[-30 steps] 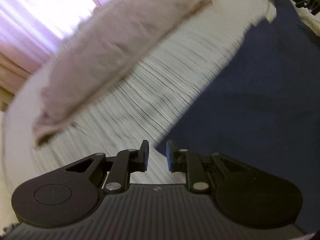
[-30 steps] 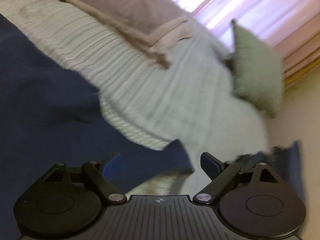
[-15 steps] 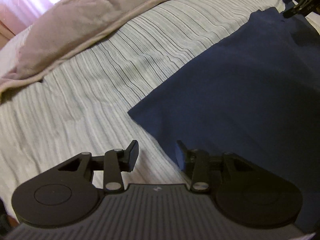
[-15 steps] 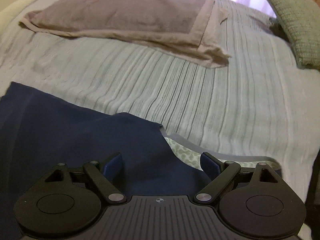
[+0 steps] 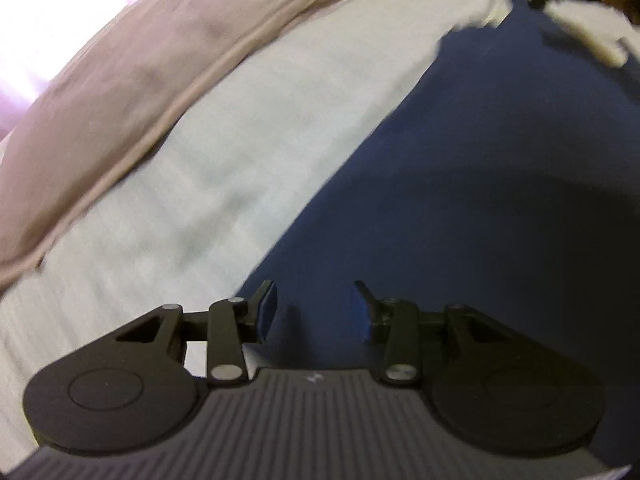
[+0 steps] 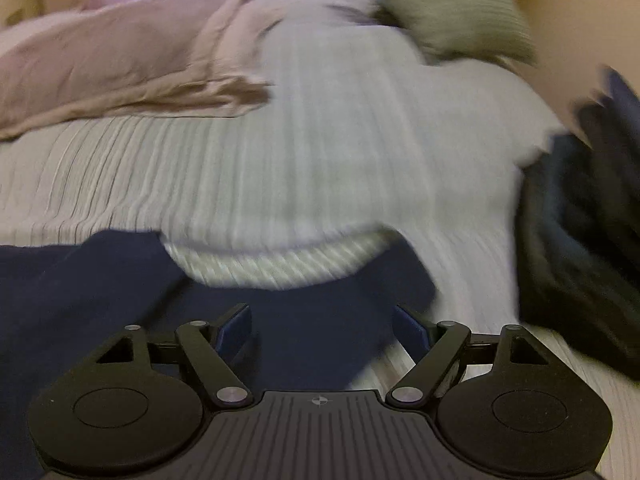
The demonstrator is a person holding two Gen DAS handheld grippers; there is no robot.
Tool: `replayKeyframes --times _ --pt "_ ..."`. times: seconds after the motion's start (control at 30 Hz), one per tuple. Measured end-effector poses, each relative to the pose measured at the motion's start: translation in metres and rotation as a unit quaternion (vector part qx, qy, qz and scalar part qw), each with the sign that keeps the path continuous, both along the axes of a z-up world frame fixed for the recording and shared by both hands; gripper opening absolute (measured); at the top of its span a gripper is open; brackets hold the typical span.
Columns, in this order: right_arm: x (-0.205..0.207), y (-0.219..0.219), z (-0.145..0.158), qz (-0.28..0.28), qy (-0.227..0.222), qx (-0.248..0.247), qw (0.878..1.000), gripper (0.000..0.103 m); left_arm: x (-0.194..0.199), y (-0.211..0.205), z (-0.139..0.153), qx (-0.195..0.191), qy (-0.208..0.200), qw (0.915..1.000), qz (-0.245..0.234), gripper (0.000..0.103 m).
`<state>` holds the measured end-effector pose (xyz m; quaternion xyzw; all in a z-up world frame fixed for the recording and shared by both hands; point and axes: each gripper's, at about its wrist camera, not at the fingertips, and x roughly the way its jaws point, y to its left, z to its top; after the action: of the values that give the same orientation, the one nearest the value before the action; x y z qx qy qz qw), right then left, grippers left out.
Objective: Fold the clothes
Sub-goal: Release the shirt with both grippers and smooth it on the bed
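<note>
Both the left gripper (image 5: 314, 306) and right gripper (image 6: 322, 326) hang spread apart, empty, over the navy garment (image 5: 460, 208). Only the right view shows the green cushion (image 6: 452, 8) and dark clothes pile (image 6: 580, 220).

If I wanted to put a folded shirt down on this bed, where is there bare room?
Bare striped bedspread lies between the navy garment and the pink pillow. The right edge is crowded by a dark clothes pile, and the green cushion fills the far corner.
</note>
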<state>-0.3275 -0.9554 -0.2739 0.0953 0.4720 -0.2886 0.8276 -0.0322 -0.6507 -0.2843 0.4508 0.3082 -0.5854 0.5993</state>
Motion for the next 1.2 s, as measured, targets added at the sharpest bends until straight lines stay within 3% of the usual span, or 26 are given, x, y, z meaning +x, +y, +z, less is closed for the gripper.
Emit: replayKeyframes --times 0.13,0.3,0.4,0.57,0.6,0.63,0.73,0.77,0.8,0.9,1.0,1.1,1.17,1.2 --pt "-0.082 0.014 0.018 -0.087 -0.013 0.021 0.996 0.08 -0.043 -0.051 0.007 -0.025 0.023 0.9955 -0.089 0.037" --pt "-0.182 0.03 0.015 -0.205 -0.039 0.077 0.975 0.08 -0.101 -0.112 0.009 -0.049 0.036 0.9806 -0.186 0.038" --pt "-0.208 0.029 0.014 -0.224 -0.054 0.083 0.969 0.08 -0.134 -0.139 0.001 -0.047 0.041 0.9722 -0.226 0.039" --pt "-0.216 0.004 -0.002 -0.204 -0.067 0.062 0.975 0.08 -0.19 -0.177 -0.019 -0.037 0.037 0.9608 -0.272 0.039" --pt "-0.216 -0.004 -0.01 -0.203 -0.065 0.066 0.975 0.074 -0.199 -0.183 -0.021 -0.036 0.039 0.9592 -0.278 0.039" --pt "-0.217 -0.012 -0.017 -0.198 -0.066 0.076 0.975 0.06 -0.207 -0.191 -0.022 -0.036 0.041 0.9579 -0.282 0.039" --pt "-0.22 -0.027 -0.034 -0.195 -0.074 0.104 0.972 0.053 -0.222 -0.214 -0.023 -0.045 0.041 0.9556 -0.288 0.039" --pt "-0.22 -0.03 -0.038 -0.188 -0.075 0.115 0.973 0.043 -0.227 -0.223 -0.024 -0.047 0.04 0.9553 -0.289 0.039" --pt "-0.221 -0.032 -0.043 -0.18 -0.076 0.125 0.973 0.022 -0.23 -0.233 -0.025 -0.049 0.038 0.9559 -0.287 0.039" --pt "-0.217 -0.041 -0.043 -0.156 -0.047 0.094 0.982 0.009 -0.24 -0.267 -0.028 -0.059 0.03 0.9566 -0.284 0.039" --pt "-0.227 -0.066 -0.033 -0.21 -0.068 0.073 0.973 0.01 -0.25 -0.299 -0.027 -0.072 0.033 0.9556 -0.284 0.039" --pt "-0.231 -0.074 -0.028 -0.217 -0.081 0.08 0.969 0.01 -0.261 -0.328 -0.03 -0.084 0.034 0.9547 -0.283 0.039" --pt "-0.23 -0.063 -0.023 -0.216 -0.083 0.073 0.97 0.03 -0.269 -0.346 -0.036 -0.085 0.031 0.9539 -0.286 0.038" --pt "-0.231 -0.055 -0.021 -0.219 -0.087 0.067 0.97 0.058 -0.272 -0.353 -0.04 -0.085 0.031 0.9534 -0.288 0.038"
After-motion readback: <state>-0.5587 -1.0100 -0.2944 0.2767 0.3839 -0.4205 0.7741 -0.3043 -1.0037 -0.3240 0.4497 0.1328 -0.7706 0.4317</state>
